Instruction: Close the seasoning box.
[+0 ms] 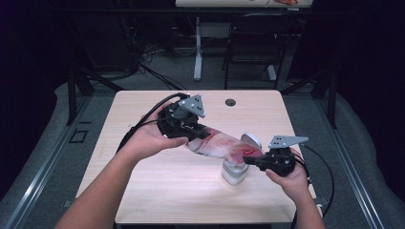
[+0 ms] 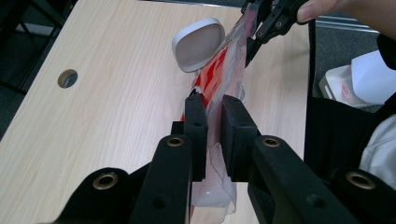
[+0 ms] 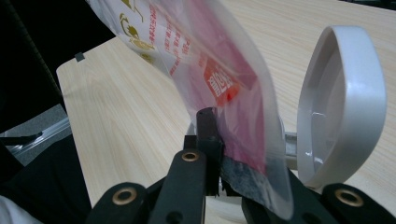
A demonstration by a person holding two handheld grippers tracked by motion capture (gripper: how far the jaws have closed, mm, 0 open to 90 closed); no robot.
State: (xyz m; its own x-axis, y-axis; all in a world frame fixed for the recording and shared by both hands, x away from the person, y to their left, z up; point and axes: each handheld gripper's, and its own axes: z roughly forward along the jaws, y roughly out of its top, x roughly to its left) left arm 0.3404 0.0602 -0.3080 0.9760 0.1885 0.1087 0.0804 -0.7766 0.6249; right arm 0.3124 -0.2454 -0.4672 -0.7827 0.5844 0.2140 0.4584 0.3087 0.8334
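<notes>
A clear plastic bag with red print (image 1: 220, 144) hangs stretched between my two grippers, above the table's middle. My left gripper (image 1: 198, 134) is shut on the bag's left end; in the left gripper view its jaws (image 2: 214, 105) pinch the film of the bag (image 2: 225, 70). My right gripper (image 1: 249, 160) is shut on the bag's right end. The right gripper view has the bag (image 3: 210, 60) draped over one of its jaws (image 3: 228, 128). Right under the bag stands a small white container (image 1: 235, 172) with its lid (image 1: 251, 140) hinged open.
The light wooden table (image 1: 143, 191) has a round cable hole (image 1: 230, 102) near its far edge. Beyond the table are a chair (image 1: 253, 43) and a white desk leg (image 1: 197, 47). A white bag or box (image 2: 359, 79) lies off the table's side.
</notes>
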